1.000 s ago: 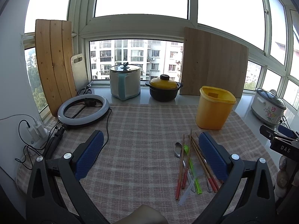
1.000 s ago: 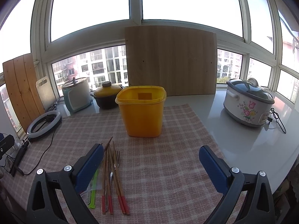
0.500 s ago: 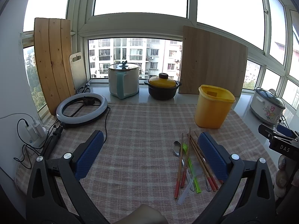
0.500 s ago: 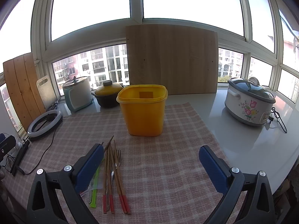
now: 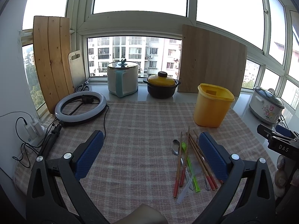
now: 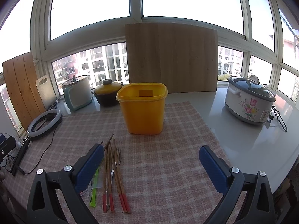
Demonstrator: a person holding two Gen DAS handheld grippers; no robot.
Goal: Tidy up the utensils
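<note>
Here, nothing has been picked up, so the step in hand looks like the first reach for a utensil. Done well, it likely means singling out one piece from the utensil pile [image 6: 110, 173], closing on its middle so it does not swing, then carrying it to the yellow bin [image 6: 143, 108] and dropping it in upright. The pile, of red-tipped chopsticks [image 5: 202, 160], a metal spoon [image 5: 175, 148], a fork [image 6: 117, 155] and green plastic sticks [image 5: 189, 165], lies on the checked cloth of the tabletop [image 6: 168, 168]. The right claw [image 6: 149, 160] is spread wide and holds nothing; the pile lies just inside its left finger, and the bin stands ahead of it, slightly left of centre. The left claw [image 5: 149, 149] is also spread wide and empty, with the pile just inside its right finger and the bin ahead to its right. Crossed, overlapping sticks may lift together, so a narrow, careful pinch seems wise.
</note>
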